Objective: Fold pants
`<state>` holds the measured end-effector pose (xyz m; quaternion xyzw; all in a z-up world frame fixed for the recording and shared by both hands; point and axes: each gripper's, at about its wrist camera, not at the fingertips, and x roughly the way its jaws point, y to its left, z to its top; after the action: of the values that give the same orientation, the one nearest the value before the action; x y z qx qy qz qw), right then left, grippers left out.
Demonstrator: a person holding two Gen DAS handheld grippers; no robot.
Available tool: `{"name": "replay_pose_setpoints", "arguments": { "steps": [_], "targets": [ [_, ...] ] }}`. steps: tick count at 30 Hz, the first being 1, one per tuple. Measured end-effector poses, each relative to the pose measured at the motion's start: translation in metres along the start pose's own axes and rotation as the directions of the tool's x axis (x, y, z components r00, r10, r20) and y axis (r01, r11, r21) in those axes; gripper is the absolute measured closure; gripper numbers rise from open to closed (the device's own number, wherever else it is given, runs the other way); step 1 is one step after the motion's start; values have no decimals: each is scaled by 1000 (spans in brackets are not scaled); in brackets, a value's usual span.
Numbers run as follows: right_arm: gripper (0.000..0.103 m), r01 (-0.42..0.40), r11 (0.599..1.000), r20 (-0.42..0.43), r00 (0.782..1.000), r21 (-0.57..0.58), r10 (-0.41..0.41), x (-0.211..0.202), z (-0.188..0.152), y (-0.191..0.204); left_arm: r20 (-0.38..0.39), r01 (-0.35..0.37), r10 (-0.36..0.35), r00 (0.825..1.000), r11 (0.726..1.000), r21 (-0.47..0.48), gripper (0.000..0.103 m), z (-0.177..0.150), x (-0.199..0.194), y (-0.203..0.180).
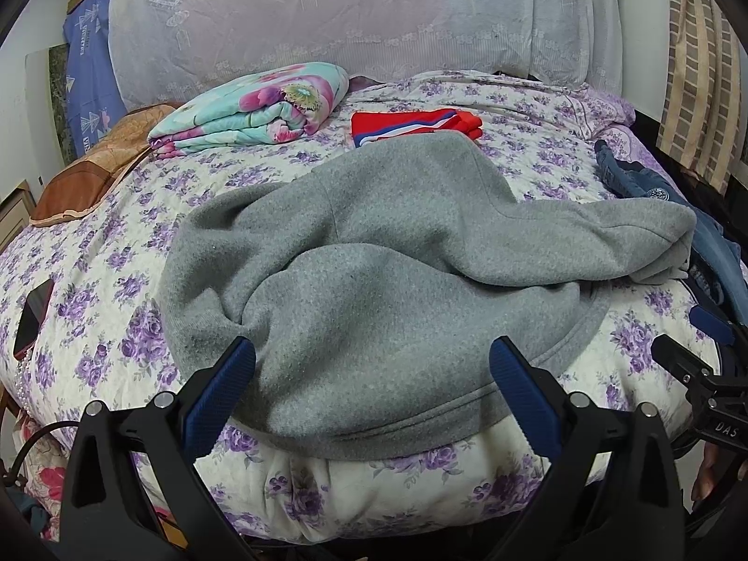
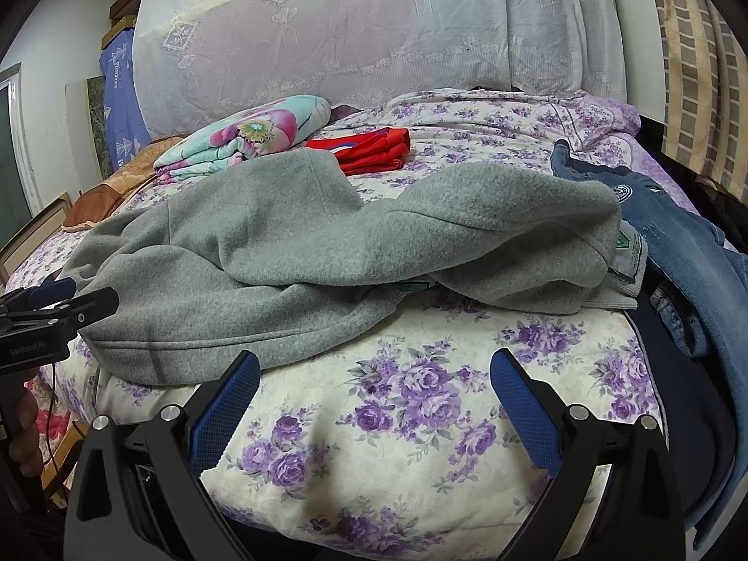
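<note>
Hovering at the bed's (image 2: 397,420) near edge, your left gripper (image 1: 371,364) and right gripper (image 2: 374,378) hold fingers wide, empty, because the rumpled grey fleece pants (image 1: 374,257) need spreading first.

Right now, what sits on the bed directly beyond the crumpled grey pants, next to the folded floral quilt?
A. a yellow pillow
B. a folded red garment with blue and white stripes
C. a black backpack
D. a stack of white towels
B: a folded red garment with blue and white stripes lies past the grey pants, right of the floral quilt.
</note>
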<state>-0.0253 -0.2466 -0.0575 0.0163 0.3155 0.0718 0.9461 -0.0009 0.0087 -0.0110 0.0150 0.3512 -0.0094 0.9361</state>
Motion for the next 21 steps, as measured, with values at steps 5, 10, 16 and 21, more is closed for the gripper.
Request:
{"name": "replay_pose_setpoints", "arguments": {
  "steps": [5, 10, 16, 21],
  "targets": [
    [4, 0, 1000, 0, 1000, -2, 0, 1, 1, 0, -1, 0, 0, 1000, 1000, -1, 5, 1, 0, 0],
    [4, 0, 1000, -2, 1000, -1, 0, 1, 1, 0, -2, 0, 0, 1000, 1000, 0, 5, -2, 1, 0],
    [4, 1, 1000, -3, 1000, -1, -1, 1, 0, 0, -2, 1, -1, 1000, 1000, -1, 5, 0, 1, 0],
    [4, 0, 1000, -6, 1000, 0, 0, 2, -1, 0, -2, 1, -1, 1000, 1000, -1, 5, -1, 1, 0]
  ]
}}
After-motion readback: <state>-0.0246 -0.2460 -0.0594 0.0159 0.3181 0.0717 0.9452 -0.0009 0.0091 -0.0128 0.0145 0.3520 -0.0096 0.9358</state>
